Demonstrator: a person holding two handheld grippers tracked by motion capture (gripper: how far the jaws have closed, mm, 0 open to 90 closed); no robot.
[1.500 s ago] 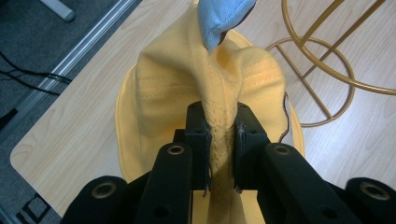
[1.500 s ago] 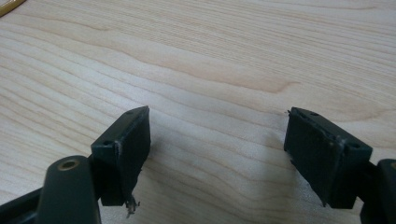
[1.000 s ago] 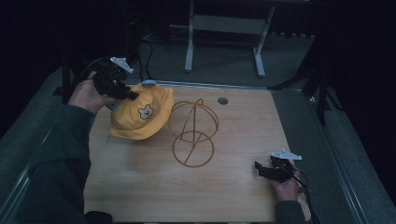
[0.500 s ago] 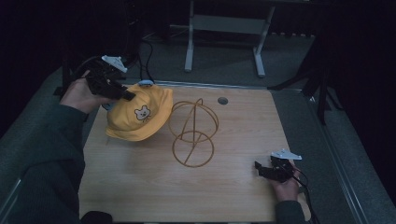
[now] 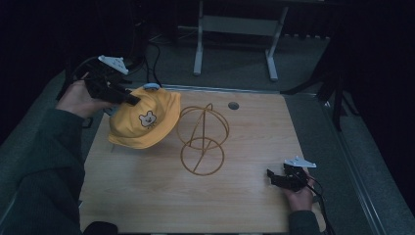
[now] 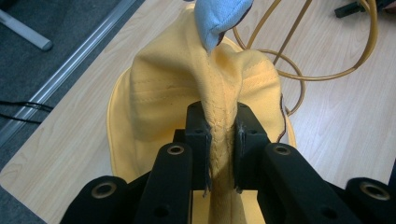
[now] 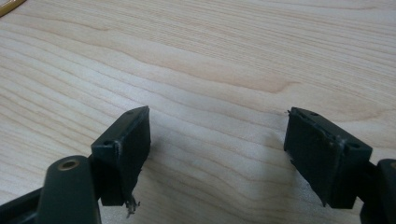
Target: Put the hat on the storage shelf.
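A yellow hat [image 5: 144, 122] with a small bear patch hangs above the table's far left part, lifted by its brim. My left gripper [image 5: 131, 100] is shut on that brim; in the left gripper view the yellow cloth [image 6: 187, 79] is pinched between the two black pads [image 6: 200, 135], and a blue tab [image 6: 219, 16] sticks up at the top. Just right of the hat stands a gold wire stand [image 5: 202, 139] made of hoops. My right gripper [image 5: 272, 177] rests low near the table's front right, open, with bare wood between its fingertips [image 7: 128, 135].
The wooden table [image 5: 244, 205] has a small round grommet [image 5: 233, 105] near its far edge. Grey floor and a metal frame's legs [image 5: 235, 24] lie beyond. Cables trail at the left.
The left gripper has carried the hat a little up and toward the far left. The right gripper has stayed put.
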